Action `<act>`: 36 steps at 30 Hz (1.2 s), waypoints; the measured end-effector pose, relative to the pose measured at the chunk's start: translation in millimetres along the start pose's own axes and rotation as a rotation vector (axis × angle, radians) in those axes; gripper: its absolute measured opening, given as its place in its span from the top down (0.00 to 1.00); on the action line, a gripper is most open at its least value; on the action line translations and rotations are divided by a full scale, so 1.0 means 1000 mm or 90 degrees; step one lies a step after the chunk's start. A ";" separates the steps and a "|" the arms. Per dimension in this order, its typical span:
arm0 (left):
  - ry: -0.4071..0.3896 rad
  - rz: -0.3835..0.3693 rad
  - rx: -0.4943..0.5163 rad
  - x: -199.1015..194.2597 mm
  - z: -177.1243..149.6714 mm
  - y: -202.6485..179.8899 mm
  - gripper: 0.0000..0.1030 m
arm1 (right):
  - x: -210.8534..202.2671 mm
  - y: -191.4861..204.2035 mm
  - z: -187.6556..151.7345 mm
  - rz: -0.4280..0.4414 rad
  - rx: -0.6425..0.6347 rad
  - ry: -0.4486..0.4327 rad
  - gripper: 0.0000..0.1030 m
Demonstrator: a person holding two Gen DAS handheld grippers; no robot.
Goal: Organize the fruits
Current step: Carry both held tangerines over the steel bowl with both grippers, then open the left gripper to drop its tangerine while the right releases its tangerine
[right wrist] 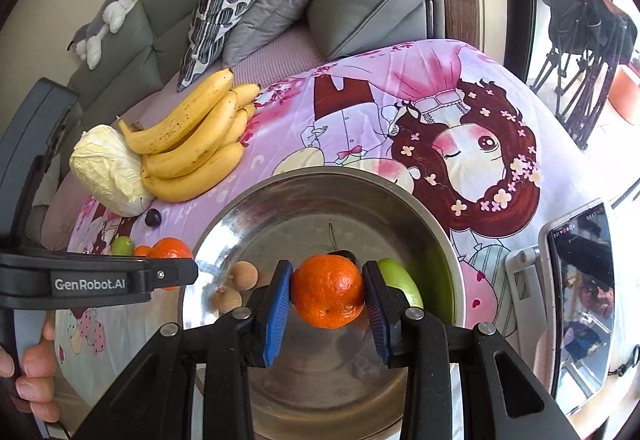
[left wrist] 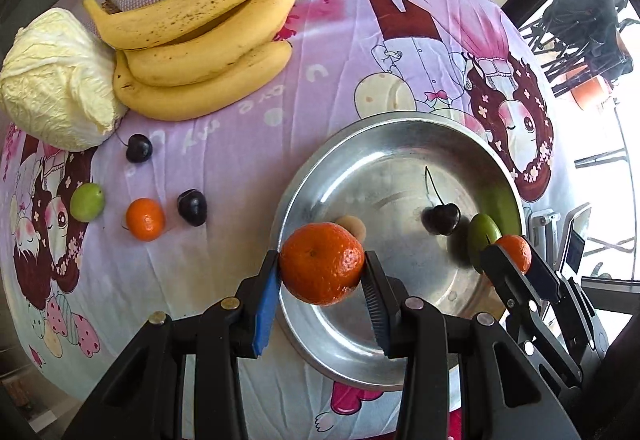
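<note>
Left wrist view, from left to right: a pale, crinkled head of cabbage (left wrist: 56,80) lay against a bunch of yellow, brown-speckled bananas (left wrist: 200,36) on the pink cartoon-print cloth (left wrist: 224,144). Below them sat a dark stemmed cherry (left wrist: 139,148), a small green round fruit (left wrist: 87,201), a small orange tangerine (left wrist: 145,219) and a second dark cherry (left wrist: 192,207), all apart from one another. The left gripper (left wrist: 322,276) was clamped on a larger orange tangerine (left wrist: 322,263), held over the near rim of the round shiny metal basin (left wrist: 384,144). Inside the basin lay a tan round fruit (left wrist: 354,227), partly hidden, a dark cherry with a long stem (left wrist: 441,218) and an oblong green fruit (left wrist: 482,240).

Right wrist view: fingers of the person's hand (right wrist: 38,376) gripped the left tool at the left edge. The right gripper (right wrist: 327,296) was closed on another orange tangerine (right wrist: 327,290) above the basin's floor. A phone on a white stand (right wrist: 580,300) stood at the far right.
</note>
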State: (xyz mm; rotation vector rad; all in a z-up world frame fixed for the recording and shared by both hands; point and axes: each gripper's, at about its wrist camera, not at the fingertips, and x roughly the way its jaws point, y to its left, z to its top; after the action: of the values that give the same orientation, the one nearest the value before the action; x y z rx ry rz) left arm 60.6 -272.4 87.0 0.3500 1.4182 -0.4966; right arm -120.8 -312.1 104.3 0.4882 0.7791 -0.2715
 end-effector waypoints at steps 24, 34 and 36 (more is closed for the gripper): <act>0.023 -0.009 -0.009 0.031 0.020 -0.018 0.59 | 0.030 0.018 -0.007 0.005 -0.047 0.065 0.63; 0.034 -0.016 -0.004 0.042 0.021 -0.026 0.59 | 0.038 0.016 -0.008 -0.005 -0.051 0.086 0.63; 0.036 -0.016 -0.003 0.045 0.021 -0.029 0.59 | 0.039 0.016 -0.008 -0.007 -0.052 0.089 0.63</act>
State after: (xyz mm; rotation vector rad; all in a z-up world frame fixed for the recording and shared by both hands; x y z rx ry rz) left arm 66.8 -313.4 46.8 0.3453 1.4799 -0.5078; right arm -92.6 -296.4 75.8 0.4300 0.9258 -0.2159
